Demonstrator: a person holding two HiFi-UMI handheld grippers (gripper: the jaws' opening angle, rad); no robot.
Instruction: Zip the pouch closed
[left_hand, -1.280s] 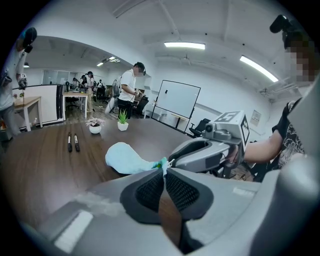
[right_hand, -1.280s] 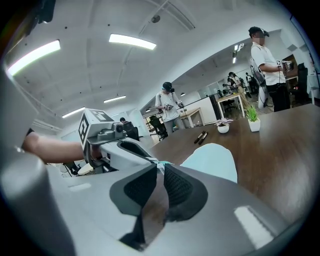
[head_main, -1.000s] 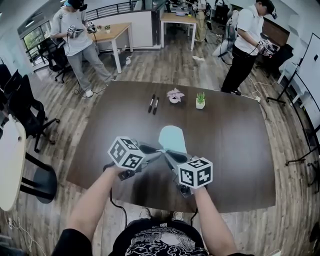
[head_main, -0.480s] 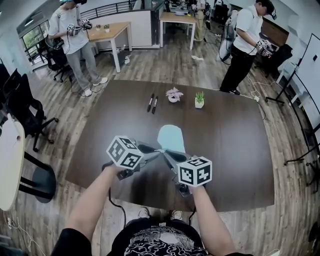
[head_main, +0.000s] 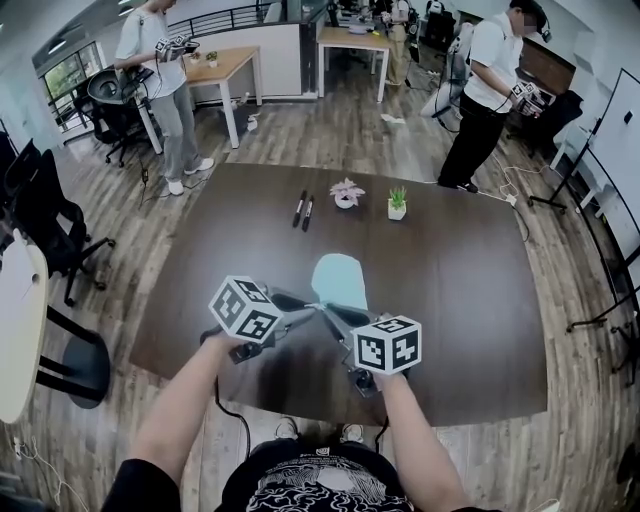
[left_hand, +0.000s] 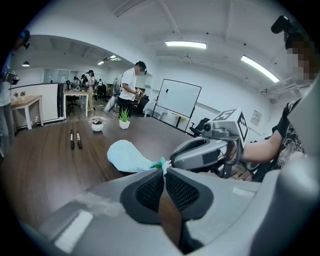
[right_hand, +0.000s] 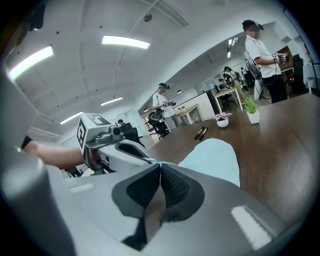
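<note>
A light blue pouch lies on the dark brown table, its near end lifted toward me. Both grippers meet at that near end. My left gripper comes in from the left and is shut on a bit of the pouch's pale edge. From the right, my right gripper is shut on the same end, with a thin teal strip at its tips. The pouch stretches away behind the left gripper, and the pouch also shows past the right gripper. The zip pull is hidden.
Two black pens lie at the far side of the table beside a small flowering pot and a green plant pot. People stand beyond the table at the back left and back right. Office chairs stand left.
Both grippers and the pouch stay where they were. The person at the back left has walked a little to the right.
</note>
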